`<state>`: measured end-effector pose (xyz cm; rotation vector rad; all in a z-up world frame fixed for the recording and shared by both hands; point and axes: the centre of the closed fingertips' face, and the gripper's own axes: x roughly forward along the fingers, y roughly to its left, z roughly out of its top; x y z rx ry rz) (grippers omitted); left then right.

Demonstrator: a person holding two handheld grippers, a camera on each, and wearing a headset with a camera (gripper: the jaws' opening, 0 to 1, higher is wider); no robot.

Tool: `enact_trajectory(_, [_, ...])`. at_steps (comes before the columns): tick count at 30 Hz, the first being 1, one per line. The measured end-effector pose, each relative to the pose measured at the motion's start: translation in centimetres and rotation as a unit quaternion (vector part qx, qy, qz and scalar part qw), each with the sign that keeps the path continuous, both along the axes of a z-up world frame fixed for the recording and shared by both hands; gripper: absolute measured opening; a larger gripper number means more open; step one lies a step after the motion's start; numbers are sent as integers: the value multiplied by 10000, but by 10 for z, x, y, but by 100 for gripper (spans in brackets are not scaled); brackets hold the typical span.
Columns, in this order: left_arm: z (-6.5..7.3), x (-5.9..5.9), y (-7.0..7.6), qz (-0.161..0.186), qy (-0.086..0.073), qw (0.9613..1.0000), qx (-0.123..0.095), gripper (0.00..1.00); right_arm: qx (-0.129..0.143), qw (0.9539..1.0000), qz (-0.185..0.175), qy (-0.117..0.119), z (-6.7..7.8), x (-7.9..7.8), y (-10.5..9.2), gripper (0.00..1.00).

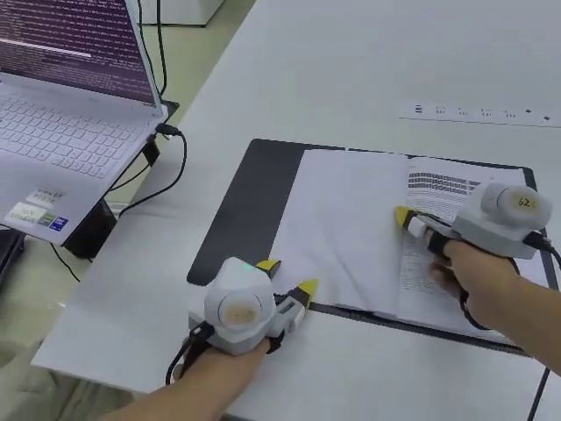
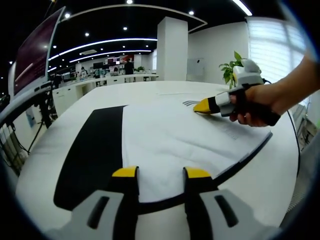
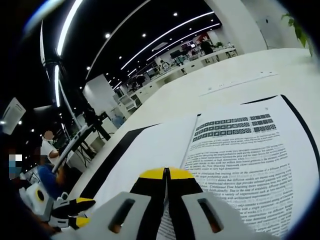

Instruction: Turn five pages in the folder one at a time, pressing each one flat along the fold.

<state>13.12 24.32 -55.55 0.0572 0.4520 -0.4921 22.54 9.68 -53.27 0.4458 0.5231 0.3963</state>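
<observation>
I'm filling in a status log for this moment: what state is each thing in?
folder: open, lying flat.
blank page: lying left of the fold.
printed page: face up, right of the fold.
left gripper: open, at the folder's near edge.
right gripper: shut, tips on the paper by the fold.
laptop: open, screen lit.
cable: plugged into the laptop.

white table [image 1: 351, 61] holds open folder [image 1: 245, 210], printed strip [image 1: 478, 114]

Folder [image 1: 241, 210] cover black, matt, smooth. Pages [image 1: 342, 228] thin white paper, matt, faintly rippled. Bench [image 1: 351, 70] white, smooth, low sheen; fingers [image 2: 126, 173] grey plastic, yellow tips.
</observation>
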Motion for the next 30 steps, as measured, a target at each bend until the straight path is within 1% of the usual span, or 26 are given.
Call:
enact_trajectory(10, [0,0,-1,12,-13,10000,-25,34,31,9999,-146,-28,2,21,-4,0])
enact_trajectory(15, [1,-1,-1,11,-24,10000,-30,34,51,9998,-200,-29,3,37,-6,0])
enact_trajectory(21, [1,-1,-1,13,-32,10000,-31,34,2,9997,-207,-91,3,54,-9,0])
enact_trajectory(23, [1,-1,-1,15,-38,10000,-38,34,0,9997,-221,-95,3,61,-10,0])
enact_trajectory(24, [1,-1,-1,17,-42,10000,-42,34,-19,9998,-196,-103,2,69,-11,0])
enact_trajectory(25, [0,-1,-1,19,-45,10000,-44,34,-21,9998,-193,-109,1,73,-11,0])
enact_trajectory(27, [0,-1,-1,22,-51,10000,-49,34,33,9998,-188,-84,0,80,-12,0])
enact_trajectory(28, [0,-1,-1,24,-52,10000,-48,34,70,9998,-199,-68,-1,91,-15,0])
enact_trajectory(30, [0,-1,-1,30,-63,10000,-56,34,86,9998,-190,-58,-3,103,-17,0])
